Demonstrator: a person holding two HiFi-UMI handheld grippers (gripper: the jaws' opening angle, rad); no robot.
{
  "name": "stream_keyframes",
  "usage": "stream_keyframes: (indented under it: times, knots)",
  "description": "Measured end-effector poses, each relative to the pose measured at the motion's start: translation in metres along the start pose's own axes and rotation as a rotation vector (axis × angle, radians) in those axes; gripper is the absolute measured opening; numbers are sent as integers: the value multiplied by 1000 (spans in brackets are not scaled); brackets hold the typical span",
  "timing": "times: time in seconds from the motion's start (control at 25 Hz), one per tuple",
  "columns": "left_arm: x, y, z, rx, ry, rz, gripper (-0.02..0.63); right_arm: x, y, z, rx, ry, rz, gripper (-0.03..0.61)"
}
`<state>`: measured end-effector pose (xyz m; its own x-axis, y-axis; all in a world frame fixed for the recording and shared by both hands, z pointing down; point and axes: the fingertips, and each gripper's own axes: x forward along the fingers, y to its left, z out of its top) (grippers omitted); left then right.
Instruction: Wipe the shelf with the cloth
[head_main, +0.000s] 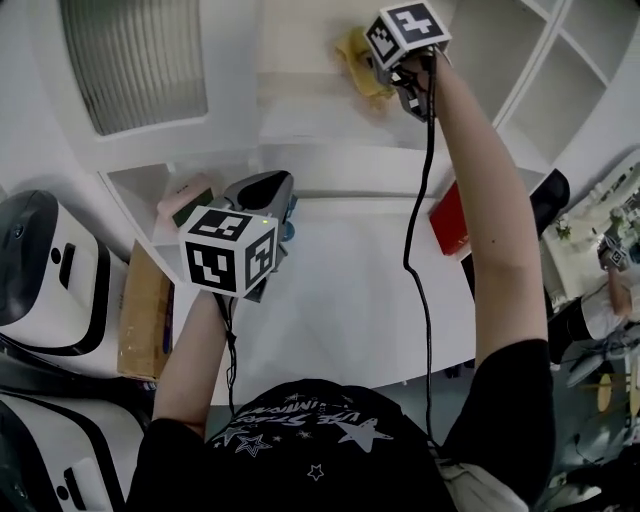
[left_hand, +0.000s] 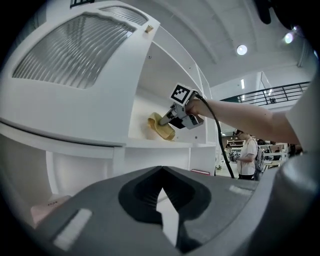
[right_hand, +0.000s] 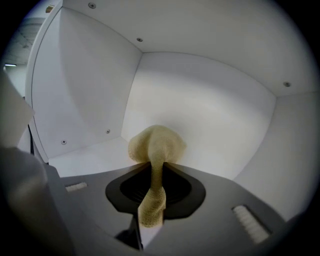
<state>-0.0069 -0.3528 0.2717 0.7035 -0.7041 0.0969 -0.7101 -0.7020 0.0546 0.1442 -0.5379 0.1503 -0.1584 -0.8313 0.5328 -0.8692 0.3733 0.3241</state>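
The right gripper (right_hand: 156, 167) has its jaws clenched on a narrow twist of the cloth (right_hand: 156, 142), and the rest bulges in a wad just ahead of the tips, inside the upper shelf (right_hand: 85, 155) and near its back wall. From the left gripper view the wad seems to sit on the shelf floor. The left gripper (left_hand: 161, 185) hangs low over the tabletop (head_main: 340, 300), jaws together on nothing.

The main risk is the grip: only a thin strand is pinched, so drag against the floor could pull the cloth free. Bunched like this (more ball than pad), it would likely touch only a small patch per pass and leave the corners and side wall edges unwiped. Pressing harder to make up for that could bring the hard jaws down onto the white surface and scuff it
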Motion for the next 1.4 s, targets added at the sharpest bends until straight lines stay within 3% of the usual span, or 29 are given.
stream_keyframes:
  times: [0.36, 0.48, 0.68, 0.88, 1.16, 1.4]
  knots:
    - [10, -26, -5, -3, 7, -94, 3, -44, -86, -65, -14, 229, -347, 86]
    - [10, -30, -8, -4, 10, -103, 3, -43, -95, -82, -32, 306, -405, 86]
    - [8, -28, -11, -12, 19, -100, 3, -27, -97, -111, -68, 430, -434, 86]
    - [5, -24, -14, -19, 24, -92, 3, -13, -97, -130, -66, 478, -411, 86]
    - [3, -20, -21, -29, 33, -91, 3, -8, -82, -131, -57, 461, -363, 84]
    - [0, -17, -22, -31, 28, -89, 3, -3, -43, -111, -11, 396, -240, 84]
